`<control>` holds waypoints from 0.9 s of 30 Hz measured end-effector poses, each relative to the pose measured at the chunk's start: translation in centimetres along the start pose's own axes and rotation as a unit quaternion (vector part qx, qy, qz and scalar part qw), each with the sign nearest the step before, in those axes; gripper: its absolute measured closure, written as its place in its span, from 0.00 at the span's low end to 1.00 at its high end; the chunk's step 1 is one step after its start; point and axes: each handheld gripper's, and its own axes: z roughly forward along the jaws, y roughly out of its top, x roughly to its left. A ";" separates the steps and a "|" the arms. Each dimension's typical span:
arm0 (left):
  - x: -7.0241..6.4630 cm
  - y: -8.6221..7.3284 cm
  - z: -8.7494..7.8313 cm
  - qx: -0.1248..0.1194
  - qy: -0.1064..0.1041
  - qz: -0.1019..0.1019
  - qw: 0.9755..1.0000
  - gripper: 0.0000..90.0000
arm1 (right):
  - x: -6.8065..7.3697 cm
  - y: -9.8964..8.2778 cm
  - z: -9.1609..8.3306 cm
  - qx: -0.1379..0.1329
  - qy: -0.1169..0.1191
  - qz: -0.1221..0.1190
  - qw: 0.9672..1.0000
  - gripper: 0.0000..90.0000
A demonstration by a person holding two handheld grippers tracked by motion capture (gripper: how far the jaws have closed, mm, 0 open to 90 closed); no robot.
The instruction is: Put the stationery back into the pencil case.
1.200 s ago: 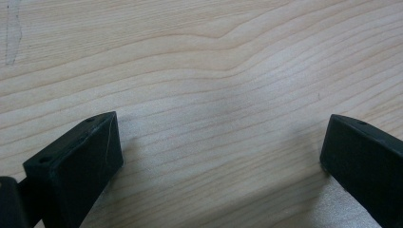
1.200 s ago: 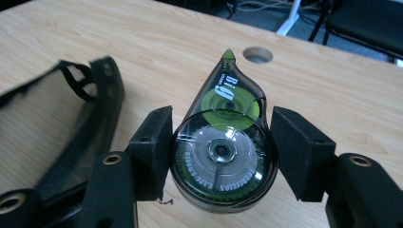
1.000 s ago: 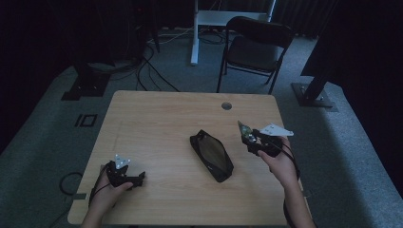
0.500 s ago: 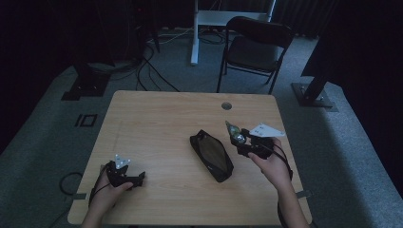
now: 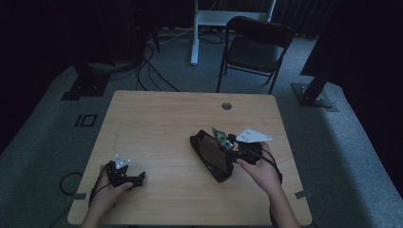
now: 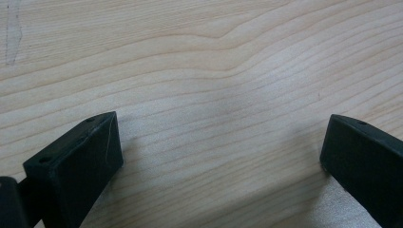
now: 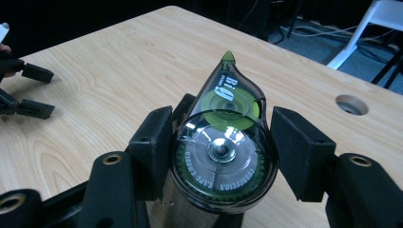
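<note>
We see the right hand-held gripper [image 7: 221, 156] clamped on a correction tape dispenser [image 7: 222, 142], held over the open black pouch [image 5: 211, 154] lying right of the desk's [image 5: 157, 118] middle. The left hand-held gripper [image 6: 221, 156], jaws spread apart on nothing, rests near the desk's front left corner.

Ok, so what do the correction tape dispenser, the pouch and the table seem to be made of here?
Correction tape dispenser: glossy clear and green plastic; the inner wheels show through and light glints off it. Pouch: dark, dull, probably fabric or soft plastic; too dim to be sure. Table: pale wood grain with a smooth matte surface, possibly laminate rather than solid wood.
</note>
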 end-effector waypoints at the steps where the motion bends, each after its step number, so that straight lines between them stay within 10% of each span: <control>1: 0.0 0.0 0.0 0.001 0.000 0.001 1.000 0.00 | 0.1 -0.1 0.2 -0.001 0.001 0.002 1.000 0.46; 27: 0.0 0.0 0.0 0.000 0.000 0.000 1.000 0.00 | 0.9 -1.8 4.7 0.047 0.017 -0.002 0.999 0.46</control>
